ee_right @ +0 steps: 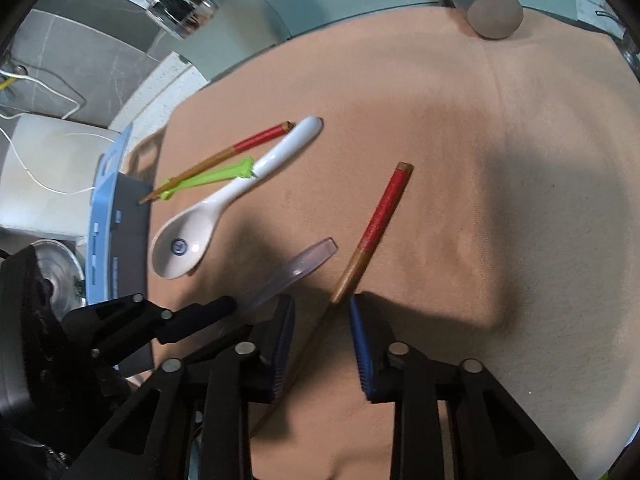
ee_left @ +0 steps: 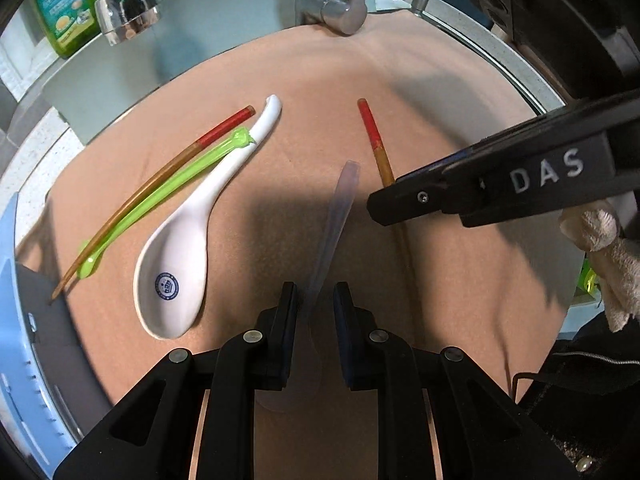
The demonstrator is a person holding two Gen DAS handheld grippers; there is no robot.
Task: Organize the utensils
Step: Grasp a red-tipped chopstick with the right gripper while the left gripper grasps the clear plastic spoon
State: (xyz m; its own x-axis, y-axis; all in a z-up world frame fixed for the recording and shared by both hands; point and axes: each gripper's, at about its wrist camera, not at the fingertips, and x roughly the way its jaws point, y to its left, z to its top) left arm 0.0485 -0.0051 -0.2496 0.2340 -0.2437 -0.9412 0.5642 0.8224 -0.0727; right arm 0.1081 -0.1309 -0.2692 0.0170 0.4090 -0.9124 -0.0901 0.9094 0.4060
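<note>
A tan cloth (ee_left: 420, 80) carries a white ceramic spoon (ee_left: 184, 232), a green plastic utensil (ee_left: 160, 196) and a red-topped chopstick (ee_left: 160, 176) lying together at the left. My left gripper (ee_left: 316, 296) is shut on a clear plastic spoon (ee_left: 338, 208), whose handle sticks out ahead of the fingers. A second red-topped chopstick (ee_right: 384, 208) lies to the right. My right gripper (ee_right: 322, 316) points down over its bare wooden end, the stick running between the jaws with a gap on each side. From the left wrist view the right gripper (ee_left: 376, 204) comes in from the right.
A chrome faucet (ee_left: 332, 4) and a sprayer head (ee_left: 128, 8) hang over the far edge of the cloth, beside a green dish-soap bottle (ee_left: 64, 4). A blue rack (ee_right: 108, 200) borders the cloth on the left. A gloved hand (ee_left: 600, 240) shows at the right.
</note>
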